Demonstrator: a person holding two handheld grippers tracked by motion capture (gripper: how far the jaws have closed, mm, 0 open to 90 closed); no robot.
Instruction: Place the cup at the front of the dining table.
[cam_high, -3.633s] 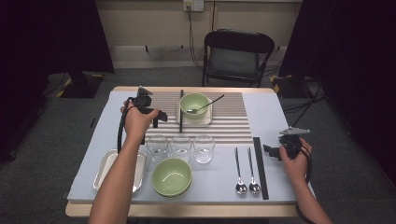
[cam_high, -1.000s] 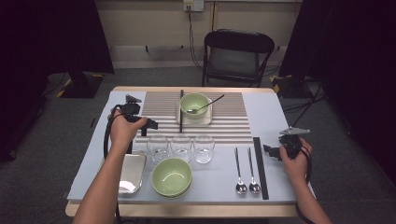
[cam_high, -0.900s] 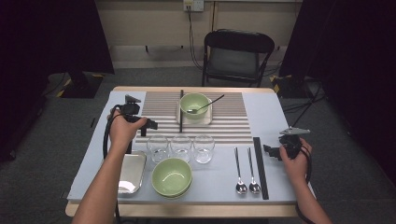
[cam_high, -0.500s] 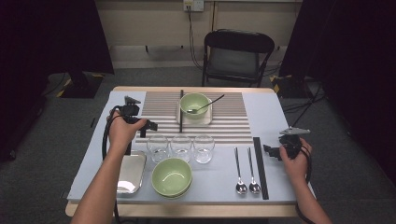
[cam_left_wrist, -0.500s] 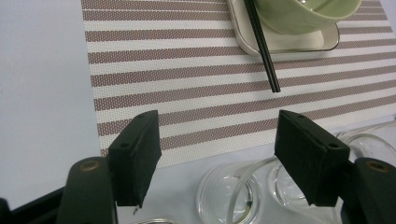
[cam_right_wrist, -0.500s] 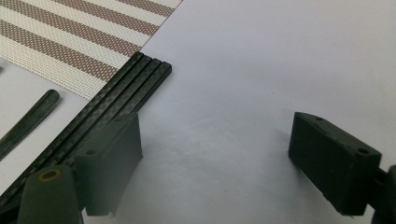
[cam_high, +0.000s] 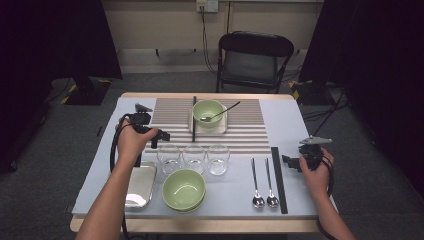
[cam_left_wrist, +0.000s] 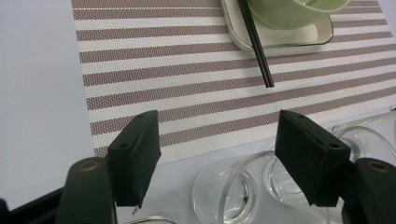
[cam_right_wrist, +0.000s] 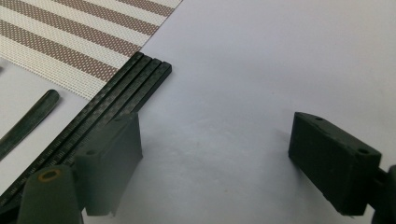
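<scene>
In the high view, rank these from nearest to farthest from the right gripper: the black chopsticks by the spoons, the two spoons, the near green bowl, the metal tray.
From the right gripper:
1. Black chopsticks, just to its left on the table.
2. Spoons, left of the chopsticks.
3. Near green bowl, front centre.
4. Metal tray, front left, by the person's left forearm.

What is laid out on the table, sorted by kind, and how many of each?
Green bowls: 2
Glasses: 3
Metal spoons: 2
Metal tray: 1
Striped placemat: 1
Total: 9
</scene>
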